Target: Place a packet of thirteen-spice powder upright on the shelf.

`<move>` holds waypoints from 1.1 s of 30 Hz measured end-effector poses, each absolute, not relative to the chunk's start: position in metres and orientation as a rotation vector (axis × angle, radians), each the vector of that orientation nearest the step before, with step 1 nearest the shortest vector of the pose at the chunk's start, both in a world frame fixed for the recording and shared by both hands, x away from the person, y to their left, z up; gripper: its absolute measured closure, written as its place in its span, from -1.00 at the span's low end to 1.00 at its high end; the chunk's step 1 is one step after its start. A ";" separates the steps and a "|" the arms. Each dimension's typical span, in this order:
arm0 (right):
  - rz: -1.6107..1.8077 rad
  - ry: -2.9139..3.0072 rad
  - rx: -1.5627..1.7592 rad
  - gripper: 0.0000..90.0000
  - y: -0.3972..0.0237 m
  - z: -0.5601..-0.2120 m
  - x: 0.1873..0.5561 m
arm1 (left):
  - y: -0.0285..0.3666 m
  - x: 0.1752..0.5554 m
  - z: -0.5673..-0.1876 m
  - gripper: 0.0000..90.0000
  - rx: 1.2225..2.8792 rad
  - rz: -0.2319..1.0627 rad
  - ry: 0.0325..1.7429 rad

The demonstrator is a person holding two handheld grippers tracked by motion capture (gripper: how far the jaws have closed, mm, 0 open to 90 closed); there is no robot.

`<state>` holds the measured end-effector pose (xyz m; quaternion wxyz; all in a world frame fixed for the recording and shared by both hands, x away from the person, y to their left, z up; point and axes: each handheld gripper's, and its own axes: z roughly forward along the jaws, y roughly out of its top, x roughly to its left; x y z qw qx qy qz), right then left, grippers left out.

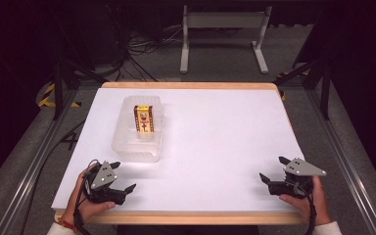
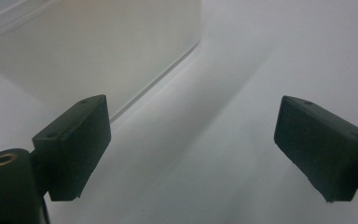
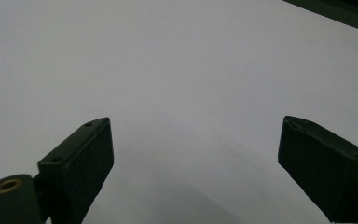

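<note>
Resting near the table's (image 1: 215,147) front corners, the left gripper (image 1: 124,177) and right gripper (image 1: 270,169) both stood wide with nothing between their jaws. A clear plastic container (image 1: 138,147) sat just beyond the left gripper, holding what seemed a small yellow-and-red carton (image 1: 144,119).

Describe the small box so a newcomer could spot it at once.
On the white table, look left of centre for the clear plastic container. The small box lies inside it, the one colourful thing there: yellow and dark red with printed artwork.
</note>
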<state>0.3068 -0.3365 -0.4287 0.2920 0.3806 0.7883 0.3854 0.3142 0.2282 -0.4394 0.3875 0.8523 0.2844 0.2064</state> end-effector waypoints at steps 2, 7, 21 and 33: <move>1.029 2.097 1.012 -0.76 -0.337 -0.428 0.307 | 0.234 0.314 -0.440 -0.76 2.153 0.520 0.743; 1.044 2.089 1.011 -0.76 -0.337 -0.426 0.305 | 0.251 0.315 -0.444 -0.77 2.095 0.522 0.817; 1.064 2.085 1.005 -0.76 -0.339 -0.424 0.303 | 0.266 0.320 -0.447 -0.81 2.034 0.506 0.892; 1.042 2.080 1.002 -0.76 -0.338 -0.423 0.298 | 0.263 0.321 -0.448 -0.83 2.035 0.472 0.882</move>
